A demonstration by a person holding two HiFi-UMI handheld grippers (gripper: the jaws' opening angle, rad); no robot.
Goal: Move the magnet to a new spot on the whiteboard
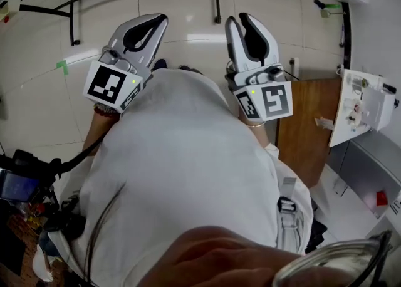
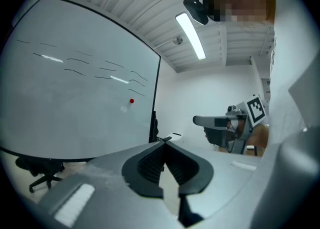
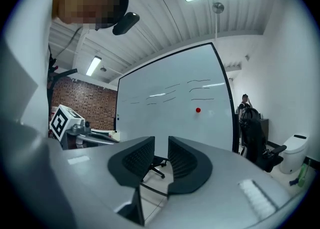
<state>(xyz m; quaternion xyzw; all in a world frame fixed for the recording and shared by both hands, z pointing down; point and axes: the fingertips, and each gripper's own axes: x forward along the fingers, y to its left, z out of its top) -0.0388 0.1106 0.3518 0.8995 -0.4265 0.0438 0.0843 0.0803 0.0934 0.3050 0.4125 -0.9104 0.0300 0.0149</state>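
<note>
Magnet (image 3: 198,110): red, round, on whiteboard (image 3: 165,118), right of centre; well apart, above-right of right gripper (image 3: 161,143), jaws narrowly parted, empty; left gripper (image 2: 164,144) jaws together, empty, magnet upper left.

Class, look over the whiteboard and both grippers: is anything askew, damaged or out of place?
Nothing stands out. The red magnet sits alone on the whiteboard just below the faint pen strokes, the board looks intact, and the left gripper and right gripper are both empty and clear of it.
</note>
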